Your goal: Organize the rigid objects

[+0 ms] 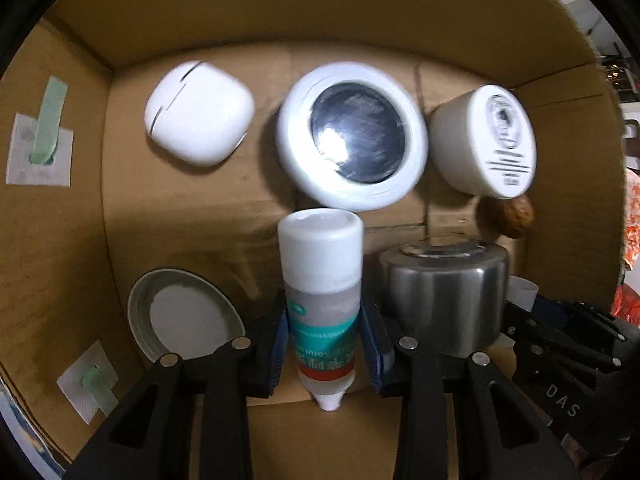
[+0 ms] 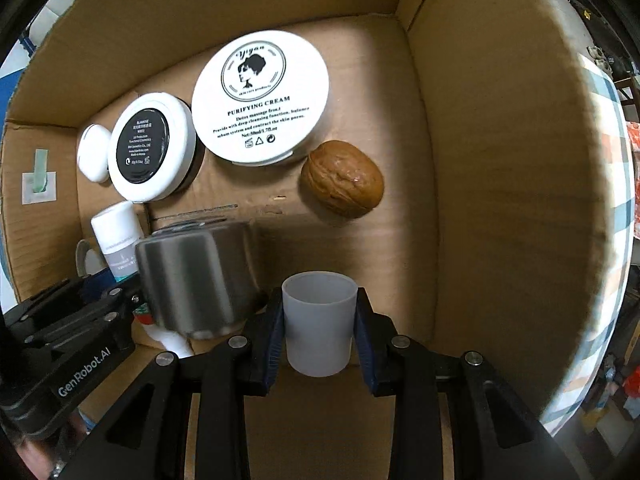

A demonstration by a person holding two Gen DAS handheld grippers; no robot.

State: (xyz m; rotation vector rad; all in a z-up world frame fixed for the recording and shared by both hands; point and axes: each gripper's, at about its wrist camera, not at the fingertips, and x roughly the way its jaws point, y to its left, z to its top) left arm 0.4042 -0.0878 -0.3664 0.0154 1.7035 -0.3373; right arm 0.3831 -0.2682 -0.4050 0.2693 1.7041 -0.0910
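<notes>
A brown cardboard box point(image 1: 360, 12) is filling both views, its walls rising on every side and its floor carrying a spread of small rigid things. Along the far wall, a white rounded case point(image 1: 199, 112) is lying beside a white compact with a dark round centre point(image 1: 352, 136), and next to that a white cream jar point(image 2: 260, 96) is showing its "PURIFYING CREAM" print. A brown walnut point(image 2: 342, 178) is sitting just beside the jar, apart from the other pieces. Nearer the cameras, a steel cylindrical container point(image 1: 444, 300) is standing between the two grippers, and a shallow grey-green lid point(image 1: 184, 316) is resting on the box floor toward the left wall. Two white stickers with green tape point(image 1: 40, 148) are sticking to that left wall.

The left gripper point(image 1: 324, 340) is closing its blue-padded fingers on a clear bottle with a white cap point(image 1: 320, 300), pressing on the teal-and-red label, with the cap pointing away from the camera and the white nozzle toward it. The right gripper point(image 2: 318, 328) is clamping a small translucent white cup point(image 2: 319, 320) from both sides, mouth up, low over the box floor just beside the steel container.
</notes>
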